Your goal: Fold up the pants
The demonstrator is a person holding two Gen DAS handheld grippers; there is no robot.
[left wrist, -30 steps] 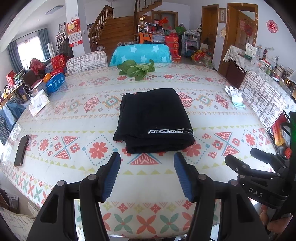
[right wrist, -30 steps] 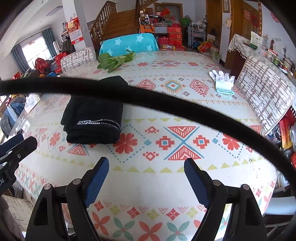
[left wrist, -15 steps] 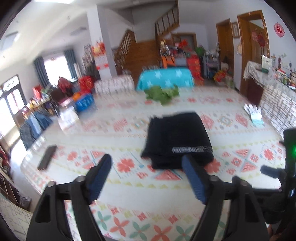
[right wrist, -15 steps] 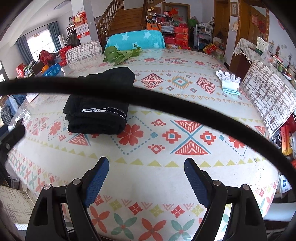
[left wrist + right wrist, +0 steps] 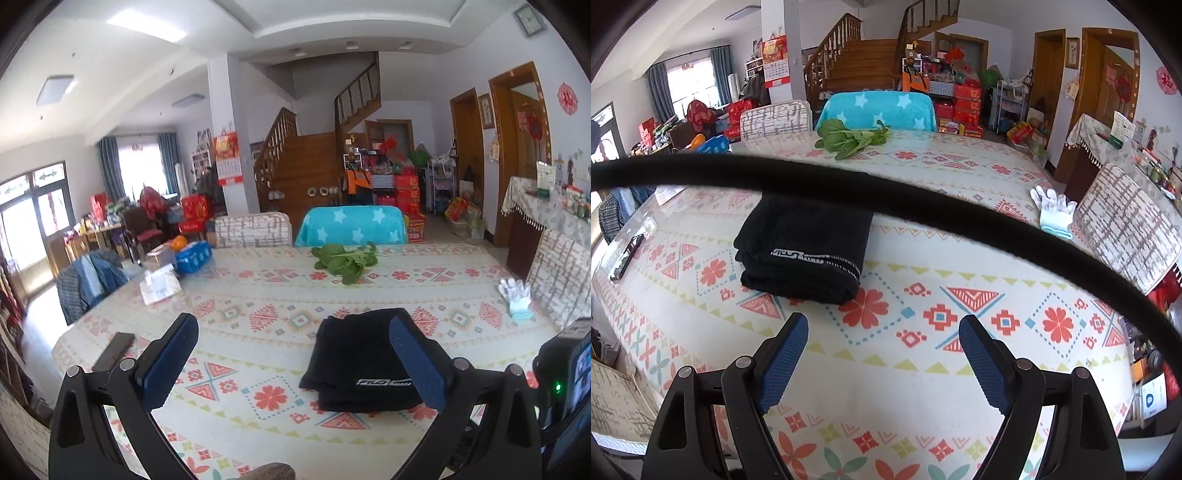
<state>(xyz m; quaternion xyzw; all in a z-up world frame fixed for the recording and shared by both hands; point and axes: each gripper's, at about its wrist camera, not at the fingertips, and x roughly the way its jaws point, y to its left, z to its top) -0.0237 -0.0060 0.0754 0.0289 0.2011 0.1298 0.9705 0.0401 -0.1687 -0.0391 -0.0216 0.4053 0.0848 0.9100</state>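
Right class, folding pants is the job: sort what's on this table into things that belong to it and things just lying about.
Belongs to the job:
black pants, folded
left gripper, open
right gripper, open

Just lying about:
leafy greens
white gloves
phone
tissue box

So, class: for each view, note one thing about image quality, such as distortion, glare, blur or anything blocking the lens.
Left wrist view: sharp, fisheye bends the walls, windows blown out, left tongs partly cover the pants. Right wrist view: sharp, a dark cable arcs across the lens and crosses the pants, table edges curve.
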